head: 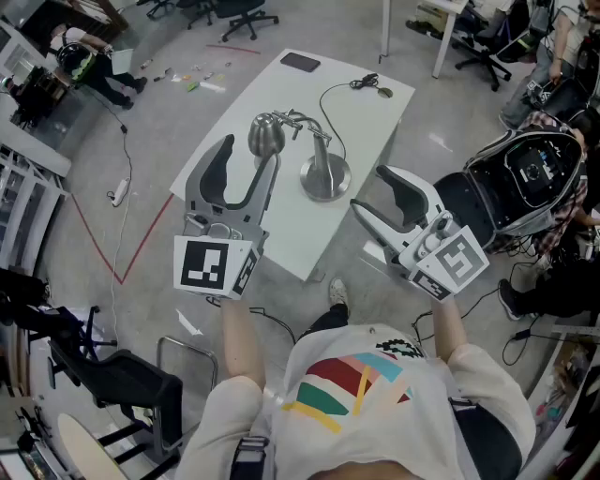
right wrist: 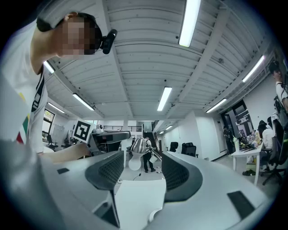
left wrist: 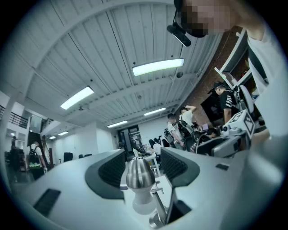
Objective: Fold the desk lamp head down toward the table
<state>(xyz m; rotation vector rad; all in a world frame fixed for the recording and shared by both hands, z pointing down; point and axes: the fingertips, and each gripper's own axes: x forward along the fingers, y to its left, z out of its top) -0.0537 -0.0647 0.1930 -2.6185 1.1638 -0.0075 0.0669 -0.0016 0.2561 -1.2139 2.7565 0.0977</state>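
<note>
Seen from overhead, the left gripper (head: 247, 161) and right gripper (head: 371, 187) hover released before the lamp (head: 323, 173) on the desk (head: 281, 84), its head (head: 266, 134) unfolded; the left gripper view frames that head between parted jaws, where a careless shove could topple the lamp; the right gripper view shows it farther off, risking a miss.

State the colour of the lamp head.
Silvery metal; the lamp head shows best in the left gripper view.

Open workroom with a grey floor and clutter round the edges.
Office chairs (head: 234, 14) crowd the far end. Red tape (head: 147, 253) runs a bent line over the floor (head: 169, 122) near a white power strip (head: 119, 193). A black backpack (head: 530, 178) sits to the right. Long light strips (left wrist: 157, 67) glow overhead.
</note>
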